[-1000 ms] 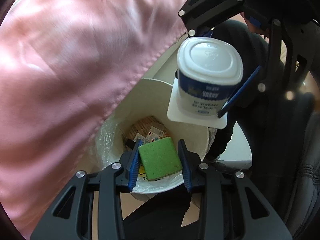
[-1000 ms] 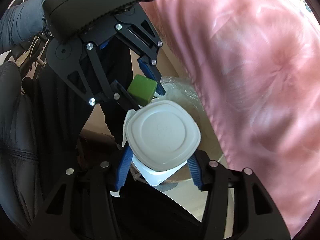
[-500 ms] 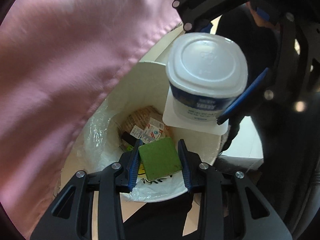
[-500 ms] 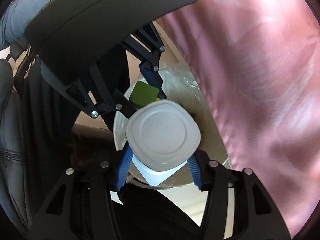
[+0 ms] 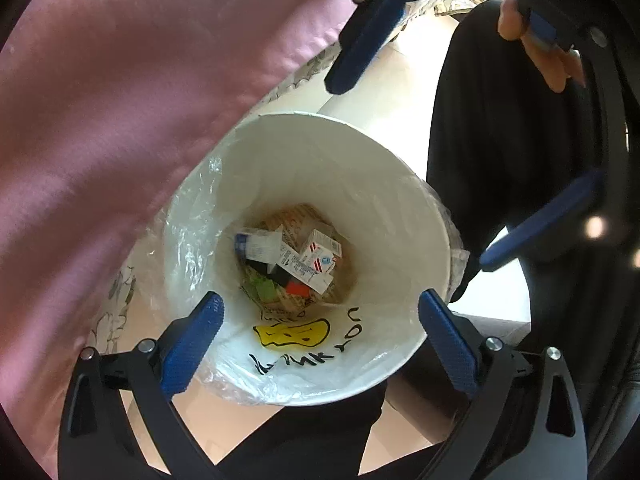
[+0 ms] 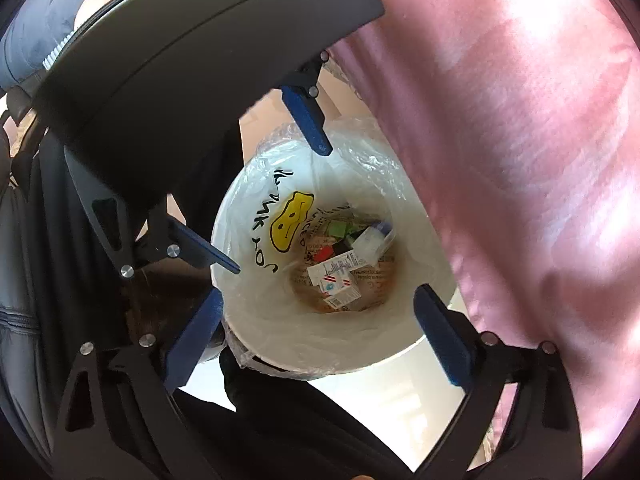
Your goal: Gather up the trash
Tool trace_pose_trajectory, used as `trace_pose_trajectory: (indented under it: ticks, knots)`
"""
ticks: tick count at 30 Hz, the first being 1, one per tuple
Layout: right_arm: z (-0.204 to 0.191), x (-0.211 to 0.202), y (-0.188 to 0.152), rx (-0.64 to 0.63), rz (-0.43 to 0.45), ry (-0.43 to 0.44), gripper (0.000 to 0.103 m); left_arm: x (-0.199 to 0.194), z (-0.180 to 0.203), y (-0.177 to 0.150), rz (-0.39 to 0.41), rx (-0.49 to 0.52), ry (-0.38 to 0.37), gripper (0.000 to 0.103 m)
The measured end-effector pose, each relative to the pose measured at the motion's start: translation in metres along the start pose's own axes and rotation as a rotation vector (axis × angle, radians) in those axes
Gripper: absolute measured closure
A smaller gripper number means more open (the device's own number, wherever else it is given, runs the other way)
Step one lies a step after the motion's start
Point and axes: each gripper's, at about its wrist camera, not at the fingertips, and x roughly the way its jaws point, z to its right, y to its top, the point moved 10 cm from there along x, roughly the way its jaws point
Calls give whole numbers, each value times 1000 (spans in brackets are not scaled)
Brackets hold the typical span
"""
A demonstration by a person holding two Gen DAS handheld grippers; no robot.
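Observation:
A white trash bin [image 5: 404, 200] lined with a clear plastic bag stands below both grippers; it also shows in the right wrist view [image 6: 248, 300]. My left gripper [image 5: 320, 312] is open and empty above the bin's near rim. My right gripper [image 6: 318, 312] is open and empty above the bin too. Down in the bin lie a green block [image 5: 262, 290], a white yogurt cup [image 5: 256, 244] on its side, and small cartons [image 5: 320, 254]; the cup [image 6: 372, 242] and cartons [image 6: 336, 276] also show in the right wrist view.
A pink cloth [image 5: 120, 120] hangs right beside the bin; in the right wrist view it [image 6: 520, 160] fills the right side. The person's dark trousers [image 5: 500, 160] stand on the other side of the bin. A yellow smiley print [image 5: 292, 332] marks the bag.
Both grippers have opened. The green block has dropped from the left gripper and the yogurt cup from the right gripper; both now lie in the bin.

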Motion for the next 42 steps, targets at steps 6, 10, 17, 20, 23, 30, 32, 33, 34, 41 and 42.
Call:
trace_pose_trajectory:
  ticks: [6,10,17,20,23,30,32,33,34,41,42]
  knots:
    - [1,-3,-3,5,1,-27,8,-2,-2,-2,10,-22,16,4]
    - [-1,-5,-3,4,4,-49,8,-9,-1,1,24,-28,26,4]
    - [3,-29,-3,15,37,-101,8,-25,-5,0,54,-61,70,4]
    - [5,-49,1,24,81,-137,8,-37,-8,-3,69,-85,89,4]
    - [5,-66,4,17,112,-169,8,-50,-9,-6,83,-106,113,4]
    - [3,-120,17,44,222,-289,8,-83,-22,-12,115,-198,205,4]
    - [1,-137,18,62,254,-319,8,-99,-27,-11,148,-233,227,4]
    - [1,-145,19,68,270,-334,8,-107,-31,-9,163,-257,236,4]
    - [-1,-154,20,74,289,-345,8,-117,-34,-8,180,-280,247,4]
    - [0,-199,19,164,363,-447,8,-183,-47,4,300,-437,296,4]
    - [-3,-203,20,177,381,-455,8,-191,-47,7,318,-453,303,4]
